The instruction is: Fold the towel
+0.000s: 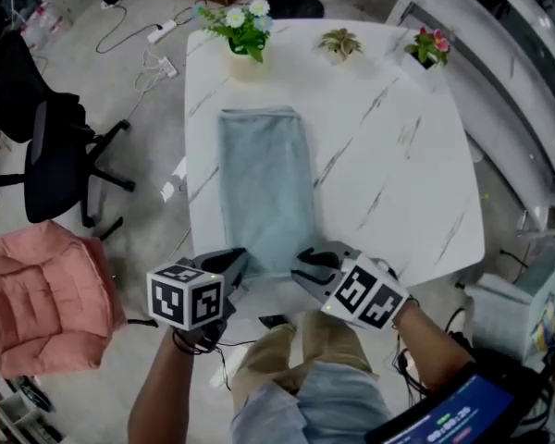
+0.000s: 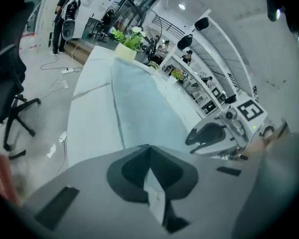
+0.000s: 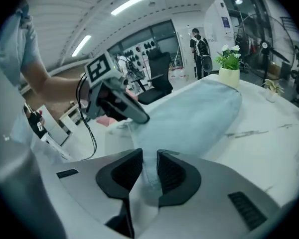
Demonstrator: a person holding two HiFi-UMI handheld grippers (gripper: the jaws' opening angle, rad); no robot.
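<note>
A pale blue towel (image 1: 264, 188) lies folded into a long strip on the white marble table (image 1: 398, 155), running from the far pots to the near edge. My left gripper (image 1: 237, 259) sits at the strip's near left corner. In the left gripper view its jaws (image 2: 149, 147) meet tip to tip at the towel's (image 2: 139, 103) near edge, pinching the corner. My right gripper (image 1: 305, 265) is at the near right corner. In the right gripper view a narrow gap stays between its jaws (image 3: 149, 156), and the towel's (image 3: 189, 113) edge runs into that gap.
Three small flower pots (image 1: 245, 35) (image 1: 340, 43) (image 1: 427, 49) stand along the table's far edge. A black office chair (image 1: 60, 160) and a pink cushion (image 1: 42, 299) are on the floor to the left, with cables beyond. A person (image 2: 65, 19) stands far off.
</note>
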